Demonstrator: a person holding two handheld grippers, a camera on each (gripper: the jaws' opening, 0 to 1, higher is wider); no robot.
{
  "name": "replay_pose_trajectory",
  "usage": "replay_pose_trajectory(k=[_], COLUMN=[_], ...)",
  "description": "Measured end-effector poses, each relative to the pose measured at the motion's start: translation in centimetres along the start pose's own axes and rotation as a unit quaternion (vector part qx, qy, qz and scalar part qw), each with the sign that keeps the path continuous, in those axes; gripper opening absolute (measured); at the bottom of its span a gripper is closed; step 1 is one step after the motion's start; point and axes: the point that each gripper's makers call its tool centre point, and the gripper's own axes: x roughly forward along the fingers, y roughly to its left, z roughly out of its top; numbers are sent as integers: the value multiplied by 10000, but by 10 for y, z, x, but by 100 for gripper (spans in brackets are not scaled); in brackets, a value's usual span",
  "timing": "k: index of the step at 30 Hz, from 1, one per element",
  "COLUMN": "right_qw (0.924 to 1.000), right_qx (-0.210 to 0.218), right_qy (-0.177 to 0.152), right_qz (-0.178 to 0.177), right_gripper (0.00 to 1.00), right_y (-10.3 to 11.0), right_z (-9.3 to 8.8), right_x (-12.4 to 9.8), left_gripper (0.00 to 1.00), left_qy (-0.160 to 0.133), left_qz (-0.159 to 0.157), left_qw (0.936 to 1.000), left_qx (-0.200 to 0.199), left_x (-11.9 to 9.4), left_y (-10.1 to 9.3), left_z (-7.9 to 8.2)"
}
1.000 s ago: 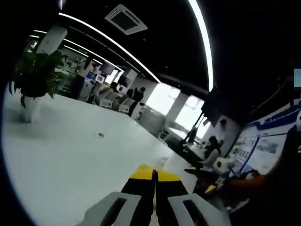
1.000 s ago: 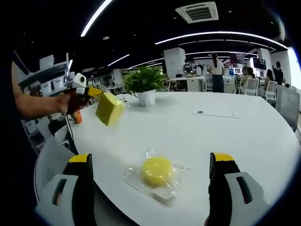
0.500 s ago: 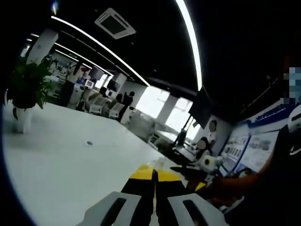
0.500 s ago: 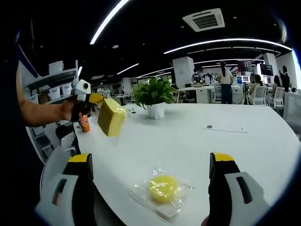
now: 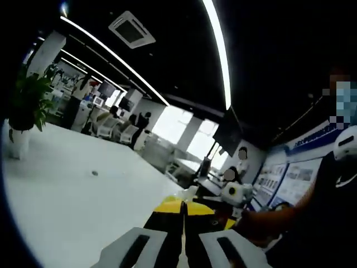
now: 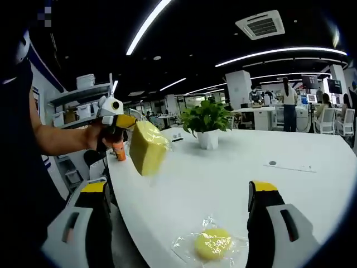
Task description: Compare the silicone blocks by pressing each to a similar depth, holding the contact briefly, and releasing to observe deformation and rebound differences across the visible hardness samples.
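In the right gripper view, the left tool (image 6: 127, 124) holds a wrapped yellow rectangular silicone block (image 6: 147, 147) aloft, clamped by one end, while a round yellow silicone puck in crinkly film (image 6: 212, 244), likely soft and slippery, lies on the white counter (image 6: 234, 178) between the right tool's (image 6: 179, 192) spread jaws.

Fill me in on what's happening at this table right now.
A person holds a gripper in each hand. The left gripper is shut on a yellow block wrapped in clear film, held up in the air above the white table. The right gripper is open, its jaws spread wide above a round yellow block in a clear bag lying on the table. A potted plant stands further back.
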Motion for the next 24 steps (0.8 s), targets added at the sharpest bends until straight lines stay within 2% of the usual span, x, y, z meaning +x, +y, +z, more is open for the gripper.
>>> replay_pose_trajectory(k=[5, 11, 13, 21, 24], right_qw=[9995, 9990, 9987, 9968, 9955], right_qx=[19, -95, -30, -3, 19], right_qy=[-108, -208, -226, -299, -332], right_qz=[279, 376, 453, 736, 891], right_gripper=[96, 96, 91, 88, 82], right_y=[10, 13, 16, 28, 35], right_z=[10, 15, 15, 22, 23], right_x=[14, 24, 25, 34, 37], left_gripper=[0, 0, 0, 0, 0], left_qy=[4, -83, -80, -186, -213], left_qz=[-120, -257, -282, -460, -523], left_qw=[9999, 9996, 9996, 9987, 9983], left_qx=[-7, -40, -26, -109, -140], left_x=[1, 7, 10, 13, 14], left_y=[-8, -17, -19, -31, -34], left_z=[3, 8, 9, 12, 13])
